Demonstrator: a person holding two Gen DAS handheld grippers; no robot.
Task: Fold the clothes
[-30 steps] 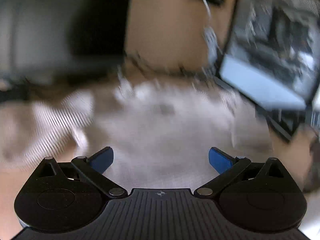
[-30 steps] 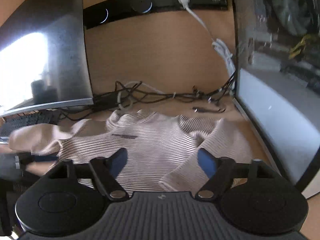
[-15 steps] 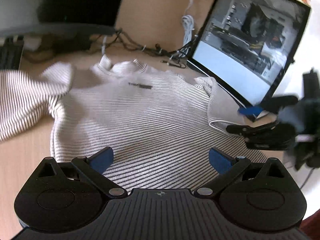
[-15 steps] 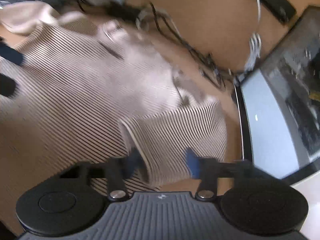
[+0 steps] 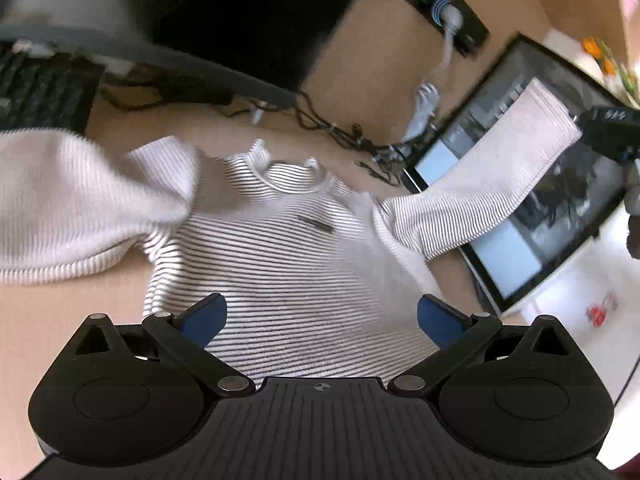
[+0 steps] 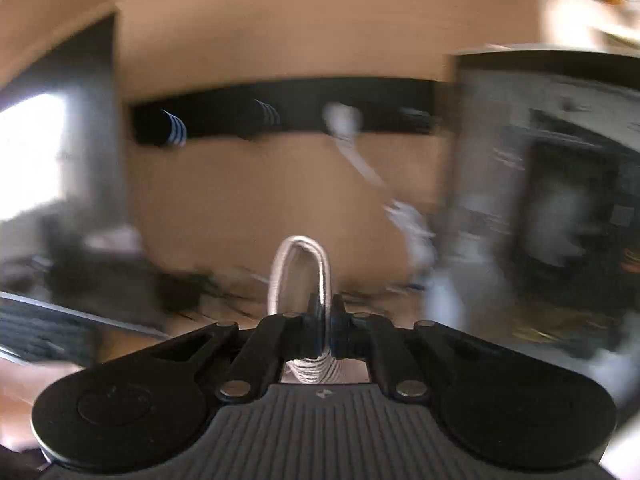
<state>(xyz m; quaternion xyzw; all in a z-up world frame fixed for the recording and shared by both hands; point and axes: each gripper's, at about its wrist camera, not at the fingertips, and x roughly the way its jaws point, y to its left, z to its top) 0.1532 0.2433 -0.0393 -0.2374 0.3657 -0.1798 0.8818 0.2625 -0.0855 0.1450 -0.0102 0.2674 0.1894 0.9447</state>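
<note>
On sweater (image 5: pixel 288 256) chest, dark label (image 5: pixel 316 224), unreadable

You have one garment, a white long-sleeved striped top (image 5: pixel 288 264) with thin dark stripes, spread flat on the desk, neckline away from you, a small dark label just below the collar. Its sleeve (image 5: pixel 492 160) on the right side of the left-wrist view is raised off the desk, stretched up and outward, cuff uppermost. The other sleeve (image 5: pixel 72 216) lies bunched across the desk at the left. Cuff edge folded over in a loop in the right-wrist view.
</note>
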